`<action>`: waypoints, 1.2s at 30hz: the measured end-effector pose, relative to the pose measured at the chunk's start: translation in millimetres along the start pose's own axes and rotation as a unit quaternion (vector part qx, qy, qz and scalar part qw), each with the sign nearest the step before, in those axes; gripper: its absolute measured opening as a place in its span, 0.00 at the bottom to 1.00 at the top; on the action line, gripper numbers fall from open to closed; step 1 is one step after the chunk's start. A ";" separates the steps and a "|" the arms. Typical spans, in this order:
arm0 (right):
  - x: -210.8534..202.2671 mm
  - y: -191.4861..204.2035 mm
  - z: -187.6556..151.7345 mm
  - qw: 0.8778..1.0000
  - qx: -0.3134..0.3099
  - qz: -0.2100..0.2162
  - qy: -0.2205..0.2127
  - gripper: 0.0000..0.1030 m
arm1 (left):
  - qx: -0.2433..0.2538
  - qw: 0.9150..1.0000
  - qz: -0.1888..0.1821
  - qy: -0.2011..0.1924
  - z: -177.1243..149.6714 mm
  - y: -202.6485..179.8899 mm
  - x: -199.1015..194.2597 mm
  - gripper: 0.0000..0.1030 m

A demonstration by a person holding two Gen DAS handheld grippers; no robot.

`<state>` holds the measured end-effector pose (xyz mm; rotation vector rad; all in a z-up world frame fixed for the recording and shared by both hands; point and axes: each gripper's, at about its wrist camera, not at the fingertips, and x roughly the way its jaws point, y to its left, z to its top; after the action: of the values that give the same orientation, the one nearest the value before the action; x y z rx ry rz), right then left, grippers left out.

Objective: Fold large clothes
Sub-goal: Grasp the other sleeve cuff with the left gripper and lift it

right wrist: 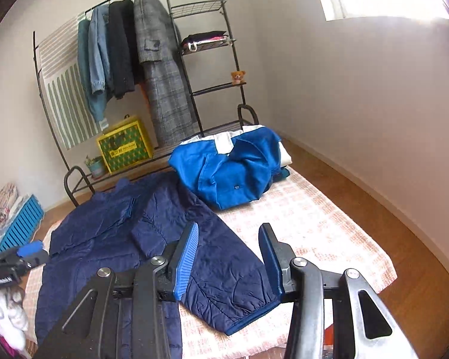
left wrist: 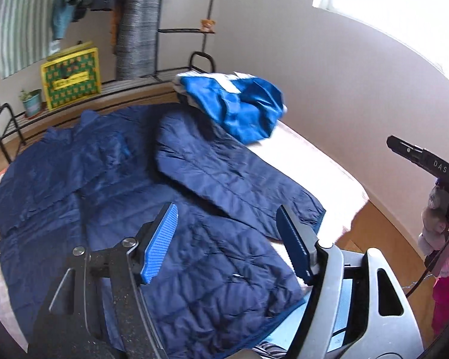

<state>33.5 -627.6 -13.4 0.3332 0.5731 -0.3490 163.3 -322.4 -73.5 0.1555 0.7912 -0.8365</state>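
Navy jacket (right wrist: 110,239) flat on bed (right wrist: 314,218) | sleeve (right wrist: 212,257) runs toward right tool (right wrist: 227,257), cuff nearest | both released, holding nothing; left tool (left wrist: 227,239) over hem

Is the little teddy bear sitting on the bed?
No, the teddy bear sits up on a shelf of the black clothes rack, behind the bed.
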 end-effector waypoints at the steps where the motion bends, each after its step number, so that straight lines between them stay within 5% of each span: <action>1: -7.0 -8.7 -0.9 1.000 0.005 -0.003 -0.002 0.43 | 0.007 1.000 -0.014 0.014 1.2 -14.7 15.1 0.60; 3: -18.7 -22.8 -3.3 1.000 0.010 -0.014 -0.007 0.43 | 0.018 0.998 -0.039 0.044 1.1 -42.4 46.4 0.43; 12: -29.4 -55.1 -28.1 0.999 0.015 -0.043 0.007 0.44 | 0.065 0.980 -0.106 0.152 -32.5 -130.6 155.9 0.48; 14: -24.2 -56.1 -31.2 0.999 0.013 -0.043 0.013 0.44 | 0.075 0.978 -0.101 0.169 -38.9 -134.9 167.9 0.63; 20: -12.0 -60.1 -32.0 0.999 0.020 -0.042 0.019 0.44 | 0.139 0.968 -0.067 0.197 -53.6 -165.0 202.9 0.64; 26: -8.3 -59.5 -32.6 0.999 0.017 -0.041 0.024 0.44 | 0.159 0.968 -0.017 0.196 -60.1 -172.1 222.9 0.64; 28: -8.4 -59.8 -32.1 0.999 0.020 -0.040 0.024 0.44 | 0.165 0.968 -0.010 0.189 -60.3 -173.2 223.3 0.53; 30: -8.8 -59.0 -31.6 0.999 0.022 -0.039 0.023 0.44 | 0.160 0.969 -0.023 0.185 -56.4 -168.4 222.2 0.24; 32: -8.2 -57.7 -30.8 0.999 0.022 -0.040 0.023 0.44 | 0.118 0.973 -0.056 0.193 -44.6 -155.3 222.1 0.07; 36: -5.9 -53.7 -32.1 0.999 0.026 -0.034 0.028 0.44 | 0.051 0.980 -0.098 0.165 -19.3 -128.6 199.5 0.05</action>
<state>-8.0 -661.3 -46.5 0.3745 0.6316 -0.4214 141.8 -522.1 -201.3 0.3165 1.0872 -1.0537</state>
